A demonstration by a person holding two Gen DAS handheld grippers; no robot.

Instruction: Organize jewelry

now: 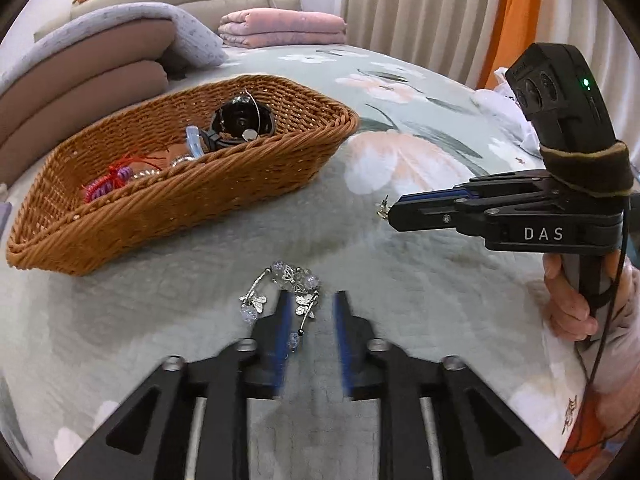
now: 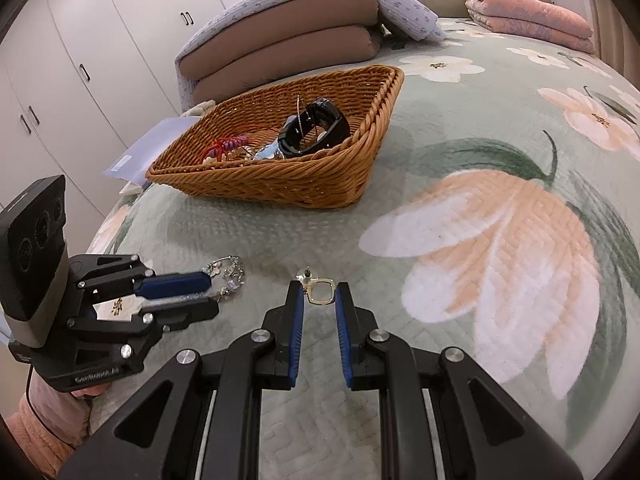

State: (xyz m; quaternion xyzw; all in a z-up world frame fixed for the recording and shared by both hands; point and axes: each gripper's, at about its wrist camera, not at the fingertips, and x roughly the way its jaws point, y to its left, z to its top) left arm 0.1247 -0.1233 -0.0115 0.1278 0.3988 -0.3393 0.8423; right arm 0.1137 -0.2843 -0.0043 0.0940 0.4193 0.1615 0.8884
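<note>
The left claw (image 1: pixel 312 300) stands open, its 2 blue-padded fingers apart. A silver bracelet (image 1: pixel 280 292) with butterfly charms and clear beads lies on the bedspread (image 1: pixel 420 300) at its tips, looped about the left finger and pressed by neither pad. The right wrist view shows this claw (image 2: pixel 210 294) from the side, with the bracelet (image 2: pixel 230 276) just beyond its tips; whether any of it lies between the fingers cannot be told there.

The right claw (image 2: pixel 319 292) is clamped on a small gold earring (image 2: pixel 320 290) with a square frame, which spans the narrow gap between its pads. Only this view shows the frame. In the left wrist view the right claw (image 1: pixel 394 210) appears edge-on, fingers nearly together, with just the earring's post (image 1: pixel 384 205) poking out at the tip. That view also shows the hand (image 1: pixel 572 300) on its handle.

Ahead of both claws, well apart from them, sits a wicker basket (image 1: pixel 200 200) (image 2: pixel 280 184). It holds a black bangle (image 1: pixel 240 124) (image 2: pixel 316 126), a red and purple knotted cord (image 1: pixel 112 180) (image 2: pixel 228 146) and other small pieces too tangled to name.

Beyond the basket lie stacked brown cushions (image 2: pixel 280 52) and a folded pink blanket (image 1: pixel 280 28) (image 2: pixel 528 20). Cupboard doors (image 2: pixel 80 60) show only in the right wrist view, curtains (image 1: pixel 420 8) only in the left.
</note>
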